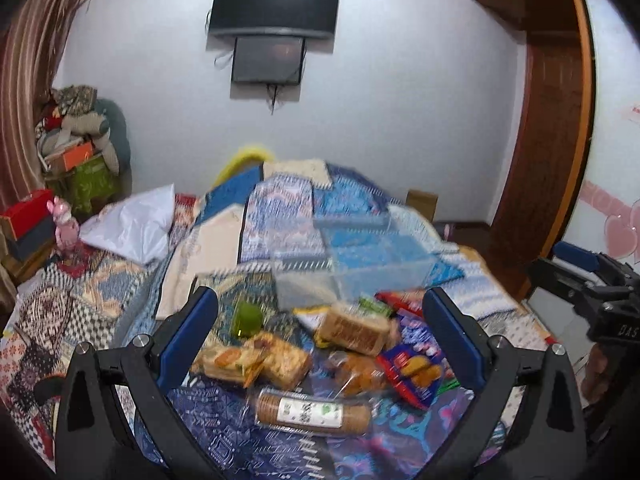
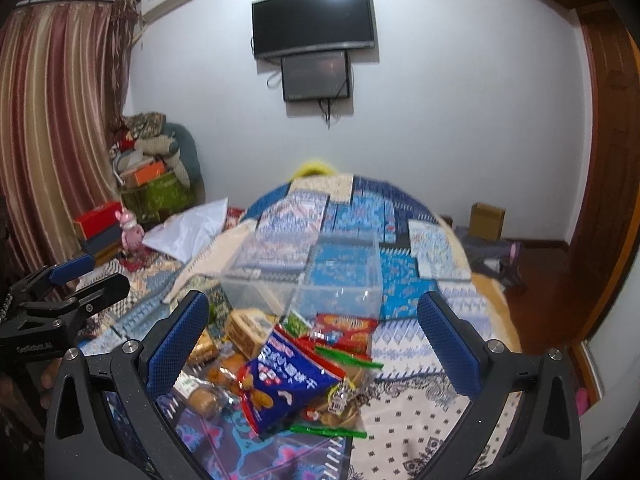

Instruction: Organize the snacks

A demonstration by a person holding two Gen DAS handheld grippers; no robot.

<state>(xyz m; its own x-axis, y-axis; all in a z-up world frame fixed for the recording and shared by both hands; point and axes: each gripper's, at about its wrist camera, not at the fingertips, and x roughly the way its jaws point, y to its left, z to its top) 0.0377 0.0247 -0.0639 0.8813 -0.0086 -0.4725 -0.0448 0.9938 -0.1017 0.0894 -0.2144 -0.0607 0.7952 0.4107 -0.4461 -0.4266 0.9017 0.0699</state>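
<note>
Nearest the lens, the left hand-held gripper point(image 1: 320, 332) has its blue pads spread wide with nothing between them, poised above the snack heap as though sizing up a first pick. The right hand-held gripper point(image 2: 312, 344) is likewise gaping and empty, hanging over the right side of the same pile, so each seems to cover its own half. Closest in the left wrist view lies a clear-wrapped roll of round biscuits point(image 1: 314, 408), flat on the patterned bed cover point(image 1: 224, 412), easy to pinch across its width. Just beyond it sit a pack of sandwich crackers point(image 1: 256, 360), a bag of small golden cakes point(image 1: 356, 372) and a brown wrapped loaf-shaped snack point(image 1: 354, 330), loosely touching one another. The blue-and-red bag of fried snacks point(image 2: 288, 380) leans on top of the heap in the right wrist view, with a red cracker packet point(image 2: 344, 330) behind it. Behind the pile stands a clear plastic box point(image 2: 304, 276), open-topped and seemingly empty, placed within reach, likely as the destination, so sorting looks barely begun. Farther off, two dark screens point(image 2: 314, 20) hang on the white wall.
</note>
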